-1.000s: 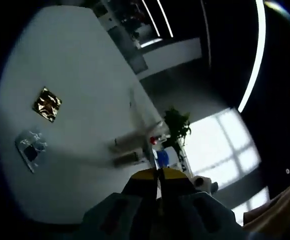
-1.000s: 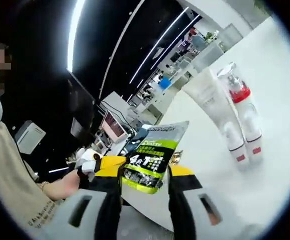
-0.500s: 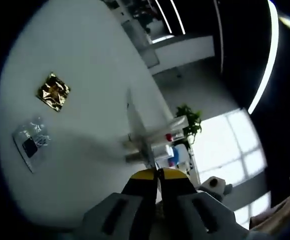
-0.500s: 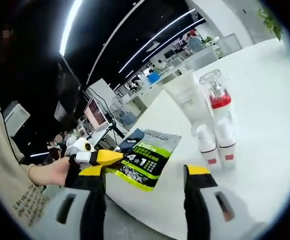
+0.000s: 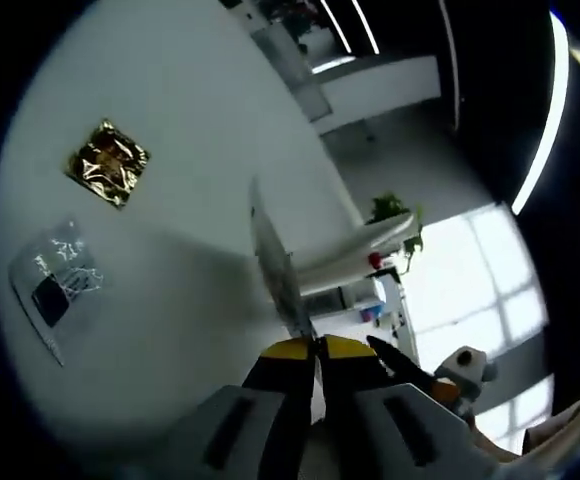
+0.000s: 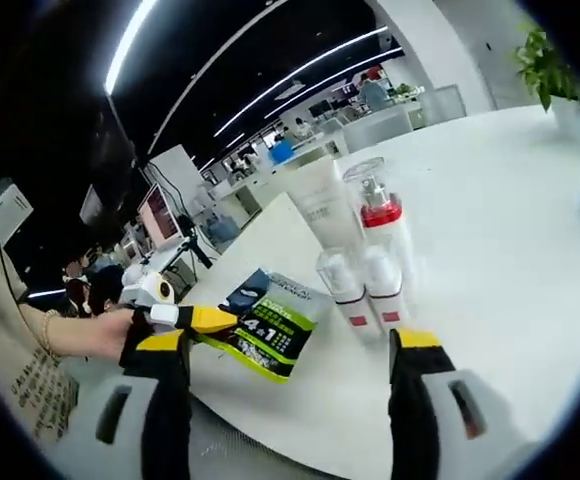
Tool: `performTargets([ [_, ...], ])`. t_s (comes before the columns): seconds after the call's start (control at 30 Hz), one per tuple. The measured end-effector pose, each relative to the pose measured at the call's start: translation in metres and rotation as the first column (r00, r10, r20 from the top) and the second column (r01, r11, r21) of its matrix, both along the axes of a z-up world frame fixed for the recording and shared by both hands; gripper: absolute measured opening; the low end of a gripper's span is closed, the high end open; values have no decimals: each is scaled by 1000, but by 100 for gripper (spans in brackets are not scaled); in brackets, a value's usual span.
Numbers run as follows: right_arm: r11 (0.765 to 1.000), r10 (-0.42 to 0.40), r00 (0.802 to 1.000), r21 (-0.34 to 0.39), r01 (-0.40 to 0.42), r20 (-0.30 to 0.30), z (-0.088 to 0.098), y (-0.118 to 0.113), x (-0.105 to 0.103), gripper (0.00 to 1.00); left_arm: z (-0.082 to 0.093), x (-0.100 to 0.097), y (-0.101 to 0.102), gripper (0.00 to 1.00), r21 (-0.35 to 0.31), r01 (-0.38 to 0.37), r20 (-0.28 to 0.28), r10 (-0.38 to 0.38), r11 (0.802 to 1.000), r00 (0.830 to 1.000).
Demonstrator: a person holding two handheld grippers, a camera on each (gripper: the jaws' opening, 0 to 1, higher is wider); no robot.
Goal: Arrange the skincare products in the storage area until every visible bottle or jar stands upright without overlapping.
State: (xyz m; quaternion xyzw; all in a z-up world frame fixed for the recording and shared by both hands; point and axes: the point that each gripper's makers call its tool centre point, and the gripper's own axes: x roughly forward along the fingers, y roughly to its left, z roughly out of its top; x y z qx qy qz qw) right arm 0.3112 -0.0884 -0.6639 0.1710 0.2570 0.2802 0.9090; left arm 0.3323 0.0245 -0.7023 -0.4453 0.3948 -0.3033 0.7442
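On the white worktop (image 6: 490,230), 1 white tube (image 6: 322,205) and 1 red-collared pump bottle (image 6: 378,240) stand upright, touching. Left claw (image 5: 317,347) pinches the green sachet (image 6: 268,332), seen edge-on in left gripper view. Right claw (image 6: 290,345) is spread wide, holding nothing. Gold packet (image 5: 107,163) and clear packet (image 5: 55,290) lie apart.

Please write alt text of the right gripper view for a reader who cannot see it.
The open right gripper faces a white tube and a red-collared pump bottle on a white table. The left gripper holds a green sachet at the table's edge.
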Motion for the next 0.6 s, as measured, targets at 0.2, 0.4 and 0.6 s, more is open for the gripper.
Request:
performTargets([
  [0.2, 998, -60, 998, -19, 60, 4, -2, -17, 0, 92, -13, -1, -4, 0, 24, 20, 7, -20, 1000, 1000],
  [0.4, 995, -96, 995, -30, 96, -3, -6, -25, -1, 98, -36, -1, 0, 0, 67, 25, -8, -24, 997, 1000],
  [0.6, 993, -112, 994, -29, 112, -8, -9, -25, -1, 99, -54, -1, 4, 0, 125, 27, -24, -24, 992, 999],
])
